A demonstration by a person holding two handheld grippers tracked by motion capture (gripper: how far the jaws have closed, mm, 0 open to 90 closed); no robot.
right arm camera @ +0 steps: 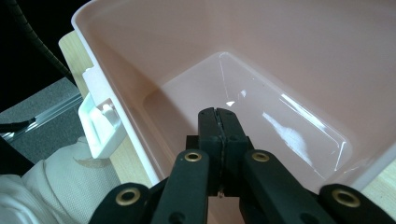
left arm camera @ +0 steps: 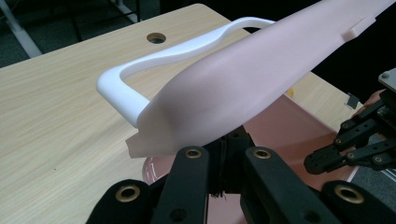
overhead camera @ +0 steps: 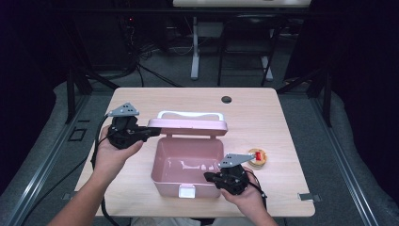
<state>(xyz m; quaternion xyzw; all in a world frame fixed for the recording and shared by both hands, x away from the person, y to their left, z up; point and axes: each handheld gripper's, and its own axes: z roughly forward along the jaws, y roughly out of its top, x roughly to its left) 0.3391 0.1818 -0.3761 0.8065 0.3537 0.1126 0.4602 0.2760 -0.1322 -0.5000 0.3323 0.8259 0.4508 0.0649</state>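
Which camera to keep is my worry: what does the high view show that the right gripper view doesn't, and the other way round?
High view: the raised lid with its white handle, the left tongs at the lid's edge, and a small round thing with a red top on the table.
Right gripper view: white cloth beside the box front, and the glossy box floor close up.
Both: the open pink box, its white latch, and the shut right tongs.
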